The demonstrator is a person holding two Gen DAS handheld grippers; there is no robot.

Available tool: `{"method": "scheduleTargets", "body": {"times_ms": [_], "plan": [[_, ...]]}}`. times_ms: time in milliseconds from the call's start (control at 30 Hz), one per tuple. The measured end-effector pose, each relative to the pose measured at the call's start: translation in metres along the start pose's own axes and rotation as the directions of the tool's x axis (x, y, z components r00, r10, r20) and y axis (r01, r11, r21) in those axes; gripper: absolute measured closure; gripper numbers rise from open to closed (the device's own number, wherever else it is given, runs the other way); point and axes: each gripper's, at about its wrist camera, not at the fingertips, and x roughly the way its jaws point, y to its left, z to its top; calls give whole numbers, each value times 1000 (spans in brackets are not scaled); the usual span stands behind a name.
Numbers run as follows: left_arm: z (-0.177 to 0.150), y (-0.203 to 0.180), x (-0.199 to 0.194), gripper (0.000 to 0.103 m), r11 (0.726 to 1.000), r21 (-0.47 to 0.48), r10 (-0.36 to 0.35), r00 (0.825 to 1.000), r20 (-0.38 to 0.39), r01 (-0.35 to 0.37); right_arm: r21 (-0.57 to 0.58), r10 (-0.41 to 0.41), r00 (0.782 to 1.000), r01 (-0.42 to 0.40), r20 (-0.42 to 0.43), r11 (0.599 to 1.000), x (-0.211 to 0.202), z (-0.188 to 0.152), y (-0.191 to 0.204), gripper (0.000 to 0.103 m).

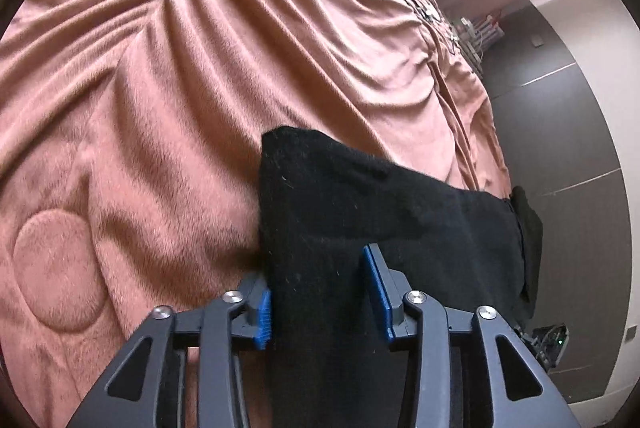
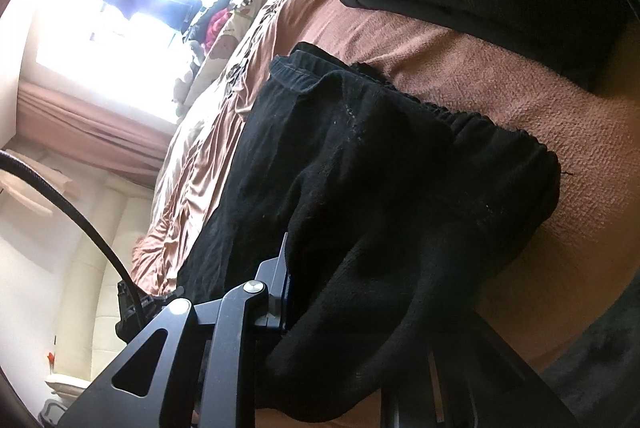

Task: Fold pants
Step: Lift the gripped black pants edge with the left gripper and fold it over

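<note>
While the black pants lie bunched near the bed's edge, my left claw sits spread around a fold. I cannot tell my right claw's state; cloth drapes over it. Folding looks half done.

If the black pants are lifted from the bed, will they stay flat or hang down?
Probably hang down: the black pants already drape limply between the left gripper fingers and bunch over the right gripper. They look like soft knit with a gathered waistband, so likely light. The fuzzy bedspread may drag on them when pushed.
</note>
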Motion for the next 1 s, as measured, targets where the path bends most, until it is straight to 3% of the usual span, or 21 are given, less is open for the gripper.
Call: {"method": "scheduleTargets", "body": {"times_ms": [67, 233, 367, 600, 1000], "plan": [[3, -2, -5, 86, 1000, 5, -23, 1000, 7, 23, -19, 12, 1000, -12, 11, 1000, -3, 0, 3, 86], [6, -12, -23, 92, 999, 30, -45, 998, 34, 44, -60, 60, 998, -58, 30, 996, -14, 0, 18, 87], [12, -20, -44, 94, 998, 26, -64, 995, 81, 62, -87, 87, 996, -85, 22, 993, -17, -1, 33, 88], [30, -16, -91, 94, 999, 40, -34, 988, 150, 29, -111, 97, 994, -102, -52, 989, 7, -15, 62, 88], [51, 50, -170, 94, 999, 1, 44, 973, 228, -45, -165, 73, 975, -109, -211, 980, 88, -51, 141, 88]]}}
